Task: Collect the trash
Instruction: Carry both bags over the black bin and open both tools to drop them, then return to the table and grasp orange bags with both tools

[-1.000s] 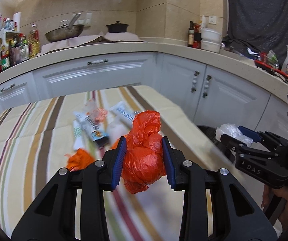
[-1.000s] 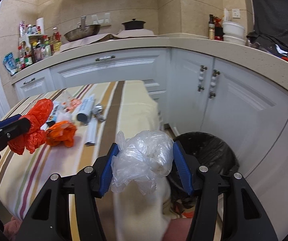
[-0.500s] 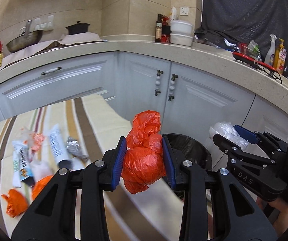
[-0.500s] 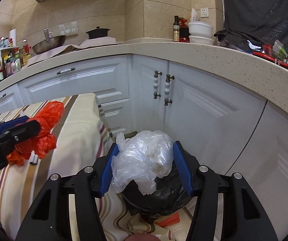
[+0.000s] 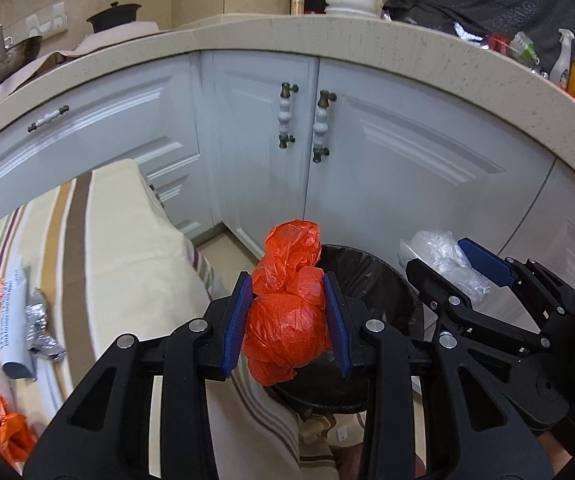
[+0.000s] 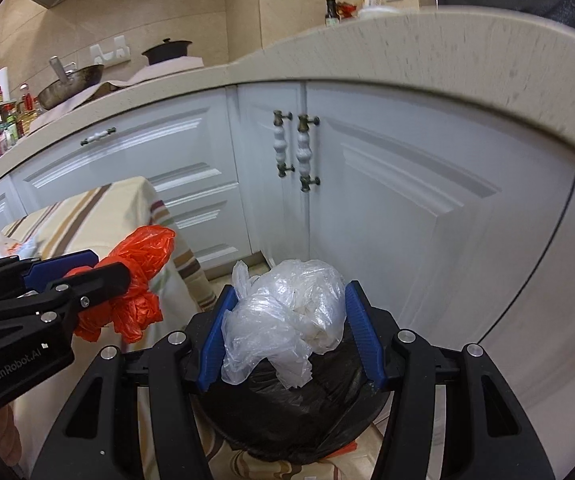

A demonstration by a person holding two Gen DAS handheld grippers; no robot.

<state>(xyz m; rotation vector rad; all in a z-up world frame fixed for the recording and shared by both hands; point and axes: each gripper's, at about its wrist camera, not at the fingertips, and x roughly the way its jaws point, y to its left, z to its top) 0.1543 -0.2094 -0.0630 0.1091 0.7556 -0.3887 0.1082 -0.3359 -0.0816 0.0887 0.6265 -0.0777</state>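
Note:
My left gripper (image 5: 287,320) is shut on a crumpled orange plastic bag (image 5: 287,312) and holds it over the near rim of a bin lined with a black bag (image 5: 371,276). My right gripper (image 6: 291,332) is shut on a crumpled clear plastic bag (image 6: 287,316) and holds it right above the same bin (image 6: 287,420). In the left wrist view the right gripper (image 5: 451,272) with the clear bag (image 5: 439,256) is over the bin's right side. In the right wrist view the left gripper (image 6: 87,268) with the orange bag (image 6: 139,276) is to the left.
A table with a striped cloth (image 5: 119,240) stands left of the bin. On it lie a white tube (image 5: 15,320), a foil scrap (image 5: 41,332) and an orange bag (image 5: 3,428). White cabinet doors (image 5: 367,160) under a countertop (image 5: 327,36) stand close behind the bin.
Both grippers have swung right from over the table to the bin and come closer to it, each still holding its bag.

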